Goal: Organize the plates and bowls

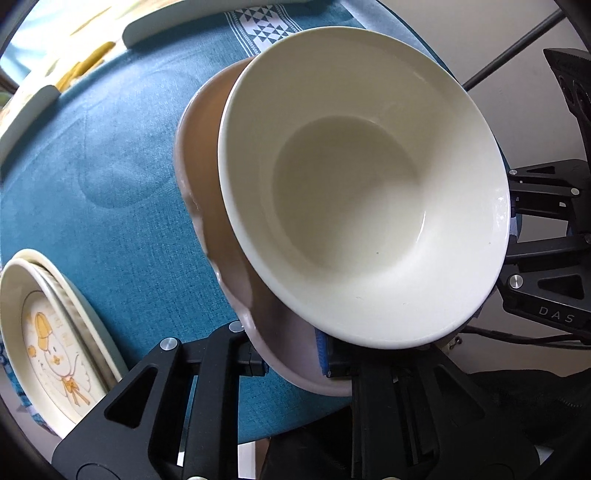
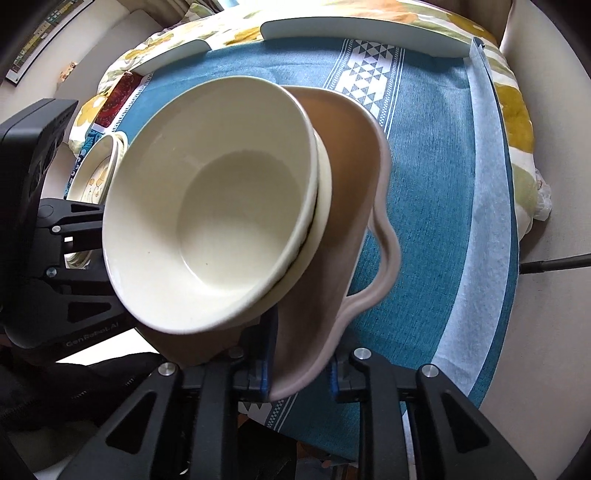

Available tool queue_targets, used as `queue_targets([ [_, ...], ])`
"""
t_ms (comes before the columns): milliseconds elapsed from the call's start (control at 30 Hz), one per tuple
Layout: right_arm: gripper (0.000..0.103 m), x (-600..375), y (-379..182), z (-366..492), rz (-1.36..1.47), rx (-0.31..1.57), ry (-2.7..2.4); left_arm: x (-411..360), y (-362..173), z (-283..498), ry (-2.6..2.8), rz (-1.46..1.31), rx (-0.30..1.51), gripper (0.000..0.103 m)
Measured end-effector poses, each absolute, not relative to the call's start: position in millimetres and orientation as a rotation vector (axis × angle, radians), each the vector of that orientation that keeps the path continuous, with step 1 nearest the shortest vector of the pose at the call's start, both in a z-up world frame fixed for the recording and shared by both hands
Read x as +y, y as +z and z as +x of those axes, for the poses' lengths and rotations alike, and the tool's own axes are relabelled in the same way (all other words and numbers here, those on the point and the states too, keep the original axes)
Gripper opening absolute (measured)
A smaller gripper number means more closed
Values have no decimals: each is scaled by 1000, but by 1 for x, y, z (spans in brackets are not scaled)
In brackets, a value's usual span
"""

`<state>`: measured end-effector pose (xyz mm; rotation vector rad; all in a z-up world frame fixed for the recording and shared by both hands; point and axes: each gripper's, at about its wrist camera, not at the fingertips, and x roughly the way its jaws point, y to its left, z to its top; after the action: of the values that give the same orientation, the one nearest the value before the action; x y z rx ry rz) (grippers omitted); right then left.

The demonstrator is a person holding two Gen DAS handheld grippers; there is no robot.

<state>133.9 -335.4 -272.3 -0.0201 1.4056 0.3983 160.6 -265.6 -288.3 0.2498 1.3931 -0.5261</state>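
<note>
A brown plate with a wavy rim (image 1: pixel 207 173) (image 2: pixel 347 236) is held tilted above the blue tablecloth. Two stacked cream bowls (image 1: pixel 369 206) (image 2: pixel 210 221) sit in it. My left gripper (image 1: pixel 291 363) is shut on the plate's near rim. My right gripper (image 2: pixel 299 376) is shut on the opposite rim of the same plate. Each gripper shows in the other's view, at the right edge (image 1: pixel 546 236) and the left edge (image 2: pixel 62 236).
A stack of cream plates with a chick drawing (image 1: pixel 55 343) (image 2: pixel 96 173) lies on the blue tablecloth (image 1: pixel 122 166) (image 2: pixel 424 177). Pale flat dishes (image 1: pixel 207 18) (image 2: pixel 362 33) lie at the far side. The table edge runs close on the right (image 2: pixel 491 295).
</note>
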Motion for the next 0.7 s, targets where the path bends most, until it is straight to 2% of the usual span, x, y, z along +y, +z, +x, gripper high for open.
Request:
queue_targets([
  [200,21,-324,-253,138,-53,1367,424,-250,-260,152,-483,229,1345,15],
  [333,21,-306,-223,138,-107,1331,462,-223,-221,147,-431,208,1306,15],
  [567,21,-257,-178,135,-163,1269,562,-160,-172,129,-329,174,1253,15],
  [700,21,-224,-169,129,-186,1250,600,-114,-162,128,-312,170,1247,15],
])
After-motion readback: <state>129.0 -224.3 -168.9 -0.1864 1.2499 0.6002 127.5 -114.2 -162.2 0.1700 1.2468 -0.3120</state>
